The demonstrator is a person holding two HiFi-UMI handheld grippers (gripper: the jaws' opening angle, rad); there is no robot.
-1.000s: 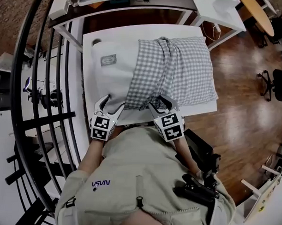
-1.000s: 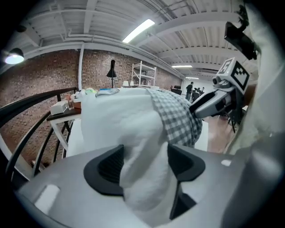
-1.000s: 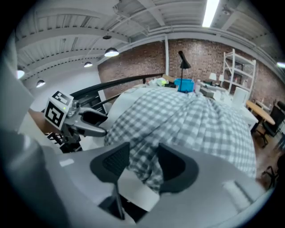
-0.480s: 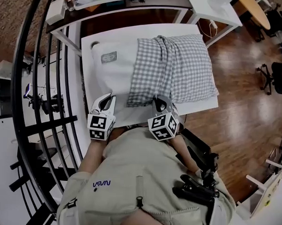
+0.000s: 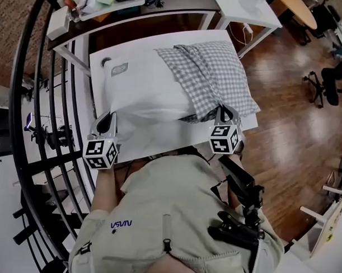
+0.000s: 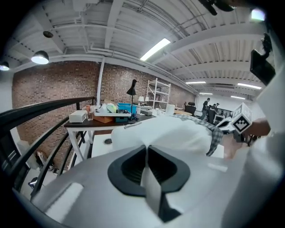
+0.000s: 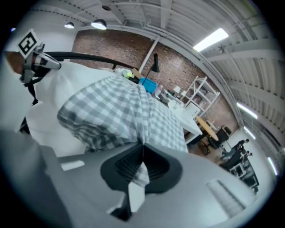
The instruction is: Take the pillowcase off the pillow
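1. L gripper (image 5: 107, 122) (image 6: 146, 150): you're holding it at the near-left corner of the pillow (image 5: 142, 90). Jaws are pressing together w/ a fold of white pillow fabric pinched btwn them.
2. R gripper (image 5: 223, 114) (image 7: 142, 148): you're gripping the near edge of the pillowcase (image 5: 218, 67) at the pillow's right end. Jaws have just been closing and are now clamping grey-check cloth, a tuft of it showing btwn the pads.
3. Pillow: white, lying across the white table (image 5: 96, 74) in front of you, its left part bare. A small label (image 5: 118, 69) is facing up near the far-left corner.
4. Pillowcase: grey/white check, covering only the right part of the pillow, bunching in folds along its left edge.
5. Surroundings: a cluttered side table (image 5: 108, 5) is standing beyond the table, a black railing (image 5: 28, 100) is curving past on your left, and wood floor (image 5: 284, 109) is showing on your right.
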